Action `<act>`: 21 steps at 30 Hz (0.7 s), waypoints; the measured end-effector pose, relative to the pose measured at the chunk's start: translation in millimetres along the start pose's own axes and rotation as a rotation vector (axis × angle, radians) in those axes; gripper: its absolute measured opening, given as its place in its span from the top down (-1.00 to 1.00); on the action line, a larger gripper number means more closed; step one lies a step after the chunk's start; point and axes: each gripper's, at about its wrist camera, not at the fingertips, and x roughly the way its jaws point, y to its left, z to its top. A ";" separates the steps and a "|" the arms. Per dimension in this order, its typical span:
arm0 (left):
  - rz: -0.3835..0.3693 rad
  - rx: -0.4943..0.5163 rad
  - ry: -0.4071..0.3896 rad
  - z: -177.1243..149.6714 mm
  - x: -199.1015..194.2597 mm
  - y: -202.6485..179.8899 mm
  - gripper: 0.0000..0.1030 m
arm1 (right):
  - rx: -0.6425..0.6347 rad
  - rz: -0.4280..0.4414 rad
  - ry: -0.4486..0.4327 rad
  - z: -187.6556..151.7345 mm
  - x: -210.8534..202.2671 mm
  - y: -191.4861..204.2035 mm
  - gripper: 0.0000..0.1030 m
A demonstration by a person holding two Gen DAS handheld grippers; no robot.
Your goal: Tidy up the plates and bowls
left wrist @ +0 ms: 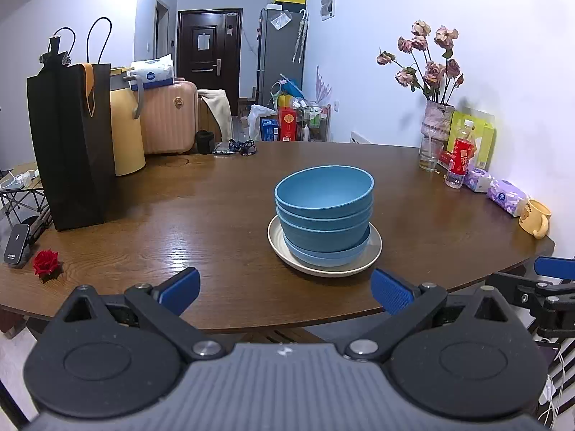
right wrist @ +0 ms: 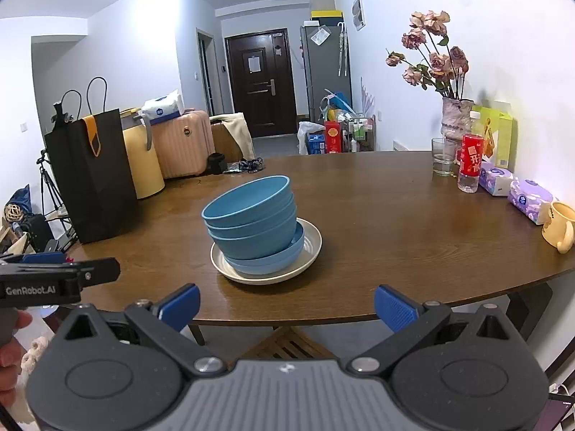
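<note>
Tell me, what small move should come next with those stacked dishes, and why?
Probably ease the right gripper forward toward the top blue bowl. Both grippers are open and short of the table, and the bowls lean on the cream plate, so unstacking starts at the top.

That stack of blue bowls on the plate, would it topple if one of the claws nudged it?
Probably, if pushed high up. The blue bowls sit off-centre on the cream plate and lean slightly in the right wrist view. They look like matte plastic, likely light, so the top one might slide. The plate may skid on the glossy table.
</note>
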 end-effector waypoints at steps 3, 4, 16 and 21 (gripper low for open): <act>-0.003 0.003 -0.003 -0.4 -1.2 -1.1 -1.00 | 0.005 -0.003 -0.003 -0.4 -1.5 -1.3 -1.00; -0.003 0.004 -0.004 -0.5 -1.6 -1.3 -1.00 | 0.006 -0.003 -0.003 -0.1 -1.6 -1.7 -1.00; -0.003 0.008 -0.007 -0.6 -3.3 -1.7 -1.00 | 0.008 -0.003 -0.006 -1.0 -4.1 -2.9 -1.00; -0.004 0.008 -0.009 -0.8 -4.5 -2.1 -1.00 | 0.008 -0.004 -0.007 -0.9 -4.3 -2.9 -1.00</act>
